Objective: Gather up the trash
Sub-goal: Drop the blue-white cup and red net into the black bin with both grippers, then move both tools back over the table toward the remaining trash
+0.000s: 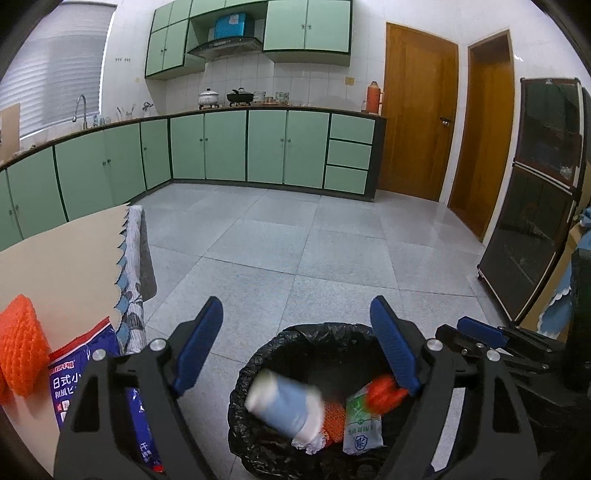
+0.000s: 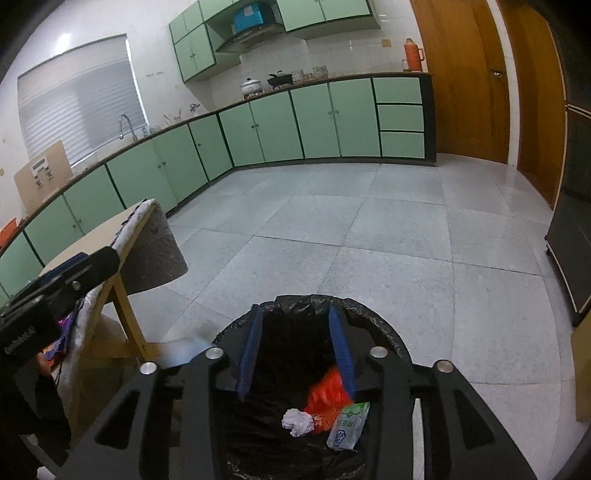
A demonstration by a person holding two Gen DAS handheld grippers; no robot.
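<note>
Both grippers, left (image 1: 295, 343) wide and right (image 2: 295, 350) narrower, empty over the bin (image 1: 258, 363); cup (image 1: 284, 406) dropping, next that snack bag (image 1: 79, 373)

You're in a home kitchen. At twelve o'clock a run of mint-green base cabinets (image 1: 225, 147) wraps the corner under a dark countertop (image 1: 258, 108), with matching wall cabinets (image 1: 306, 26) and a range hood (image 1: 225, 46) above. A steel pot (image 1: 208, 98) and a black wok (image 1: 240, 96) sit on the stove, an orange thermos flask (image 1: 373, 96) at one o'clock. At ten o'clock, a sink tap (image 1: 82, 109) below a window blind (image 1: 62, 74). White wall tiles, grey floor tiles (image 1: 314, 240), wooden doors (image 1: 419, 125) at two o'clock.
</note>
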